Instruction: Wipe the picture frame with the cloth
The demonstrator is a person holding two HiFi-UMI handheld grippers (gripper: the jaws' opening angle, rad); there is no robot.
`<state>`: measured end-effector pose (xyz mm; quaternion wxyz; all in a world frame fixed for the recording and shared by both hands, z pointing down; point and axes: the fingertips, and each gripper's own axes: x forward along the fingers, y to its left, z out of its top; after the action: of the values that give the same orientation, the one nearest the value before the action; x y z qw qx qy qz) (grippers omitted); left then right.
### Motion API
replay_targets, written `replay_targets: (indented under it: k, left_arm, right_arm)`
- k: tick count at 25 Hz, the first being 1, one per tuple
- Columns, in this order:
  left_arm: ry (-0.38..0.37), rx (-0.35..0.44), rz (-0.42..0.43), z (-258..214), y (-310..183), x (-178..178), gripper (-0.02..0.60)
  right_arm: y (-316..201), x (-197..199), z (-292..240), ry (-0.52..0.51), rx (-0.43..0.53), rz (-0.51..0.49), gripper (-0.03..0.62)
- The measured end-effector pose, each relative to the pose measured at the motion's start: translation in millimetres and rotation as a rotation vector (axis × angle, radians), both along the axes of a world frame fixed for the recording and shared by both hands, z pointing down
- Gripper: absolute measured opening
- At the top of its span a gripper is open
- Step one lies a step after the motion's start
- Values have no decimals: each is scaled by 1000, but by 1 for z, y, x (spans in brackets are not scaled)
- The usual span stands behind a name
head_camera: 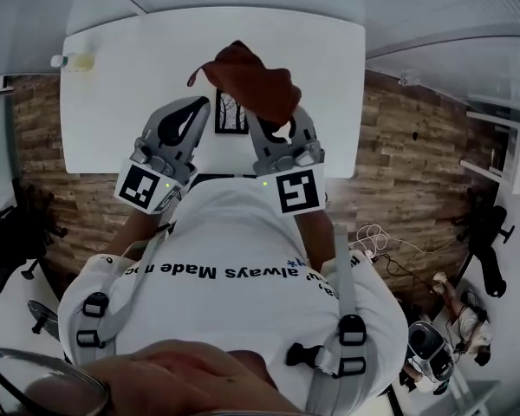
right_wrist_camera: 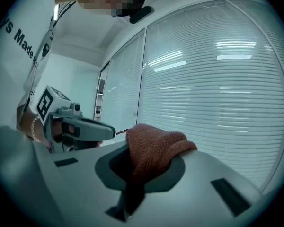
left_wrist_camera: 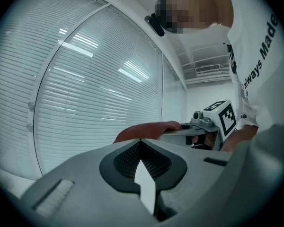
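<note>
My right gripper is raised over the white table and shut on a rust-red cloth, which bunches above its jaws. In the right gripper view the cloth fills the gap between the jaws and drapes over one side. A small black picture frame lies on the table between the two grippers, partly hidden by the cloth. My left gripper is lifted beside it, jaws together with nothing in them. The left gripper view shows the closed jaws, with the cloth and the right gripper beyond.
A small bottle lies at the table's far left corner. Black office chairs stand on the wood floor at the left and right, with cables near the right one. Both gripper views face window blinds.
</note>
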<state>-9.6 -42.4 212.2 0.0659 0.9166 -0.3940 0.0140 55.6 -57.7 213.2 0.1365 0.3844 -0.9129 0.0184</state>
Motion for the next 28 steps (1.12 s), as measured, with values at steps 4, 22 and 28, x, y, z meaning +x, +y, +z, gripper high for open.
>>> replay_targets:
  k: [4,22,28]
  left_arm:
    - [-37,-71,-3,49,-6,-15,2]
    - [-165,-305,66,251,-20,-30,2]
    - [-200,-316,86,298,-33,-34,2]
  right_arm:
    - [-7,-13,57,102,2,-37,20]
    - [-3,-67,366,678,-183,-375,21]
    - [3,-79,404,760,-222,-491,21]
